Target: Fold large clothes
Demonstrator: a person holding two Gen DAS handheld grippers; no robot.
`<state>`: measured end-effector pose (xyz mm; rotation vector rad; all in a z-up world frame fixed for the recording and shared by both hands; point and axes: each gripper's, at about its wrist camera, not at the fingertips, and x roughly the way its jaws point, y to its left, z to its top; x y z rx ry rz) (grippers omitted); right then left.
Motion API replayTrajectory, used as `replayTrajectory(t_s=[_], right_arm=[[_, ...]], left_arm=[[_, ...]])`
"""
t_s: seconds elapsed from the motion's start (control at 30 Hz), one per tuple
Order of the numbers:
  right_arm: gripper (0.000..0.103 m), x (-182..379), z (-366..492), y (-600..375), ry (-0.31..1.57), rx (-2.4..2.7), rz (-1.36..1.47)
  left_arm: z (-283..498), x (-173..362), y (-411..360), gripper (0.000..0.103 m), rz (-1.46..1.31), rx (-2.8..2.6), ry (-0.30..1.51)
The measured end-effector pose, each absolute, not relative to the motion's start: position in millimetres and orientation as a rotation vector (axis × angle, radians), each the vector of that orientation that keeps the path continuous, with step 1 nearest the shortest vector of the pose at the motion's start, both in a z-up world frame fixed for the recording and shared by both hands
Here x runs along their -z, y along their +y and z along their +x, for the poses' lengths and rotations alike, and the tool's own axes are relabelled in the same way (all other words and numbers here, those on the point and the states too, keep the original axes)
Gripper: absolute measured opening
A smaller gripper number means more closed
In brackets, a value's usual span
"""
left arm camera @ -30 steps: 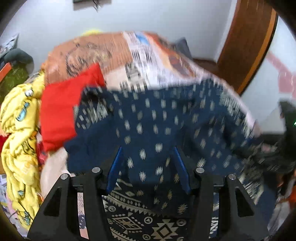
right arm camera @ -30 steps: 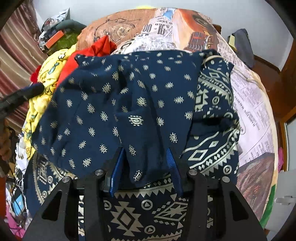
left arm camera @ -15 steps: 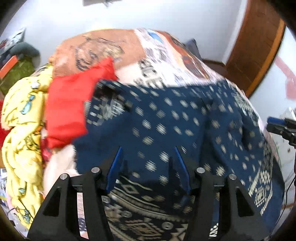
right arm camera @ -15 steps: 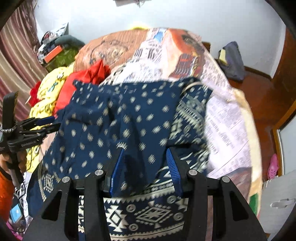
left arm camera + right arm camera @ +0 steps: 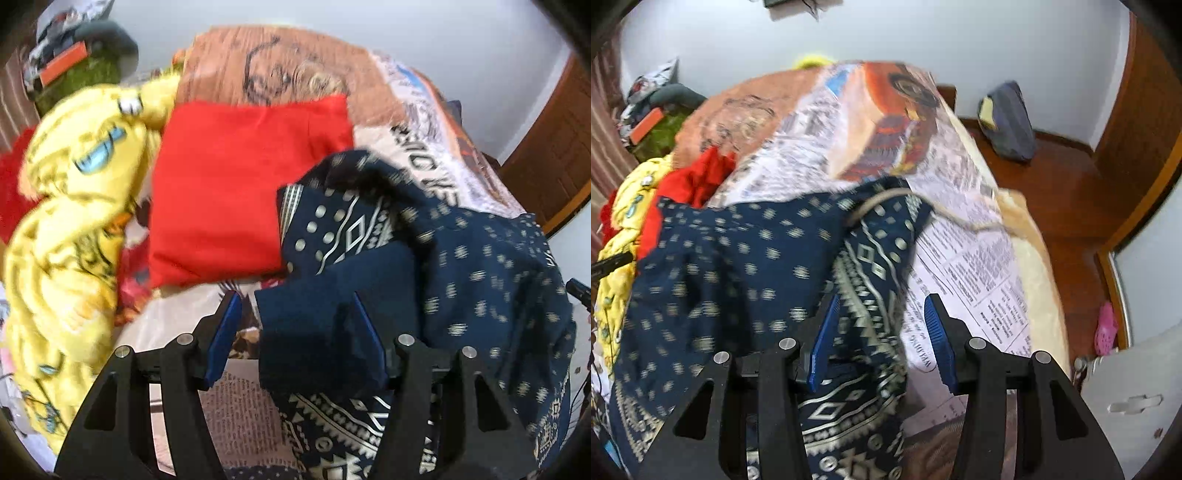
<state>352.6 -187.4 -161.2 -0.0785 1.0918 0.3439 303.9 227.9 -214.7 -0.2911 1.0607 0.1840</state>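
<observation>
Both grippers, left [image 5: 295, 325] and right [image 5: 879, 325], released navy cloth [image 5: 738, 277], now gaping; fold dropped toward 12 o'clock, needs regrasp.

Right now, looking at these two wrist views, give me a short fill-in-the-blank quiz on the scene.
1. The patterned garment being folded is mostly ____ in colour.
2. In the left wrist view, the folded cloth beside it is ____.
3. The left gripper has its jaws ____.
4. The crumpled blanket at far left is ____.

Answers: navy blue; red; open; yellow
</observation>
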Motion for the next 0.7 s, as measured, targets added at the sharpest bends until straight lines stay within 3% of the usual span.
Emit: replayTrajectory(t_s=[0.3, 0.53, 0.7], right_arm=[[0.044, 190, 380, -189, 1.184, -0.405, 0.072], [0.045, 199, 398, -169, 1.172, -0.436, 0.057], [0.047, 202, 402, -158, 1.143, -0.436, 0.023]], left_arm=[[331, 261, 236, 0.060, -0.496, -0.124, 1.124], [342, 261, 229, 0.061, -0.513, -0.122, 1.100], [342, 255, 221, 0.046, -0.478, -0.105, 1.086]])
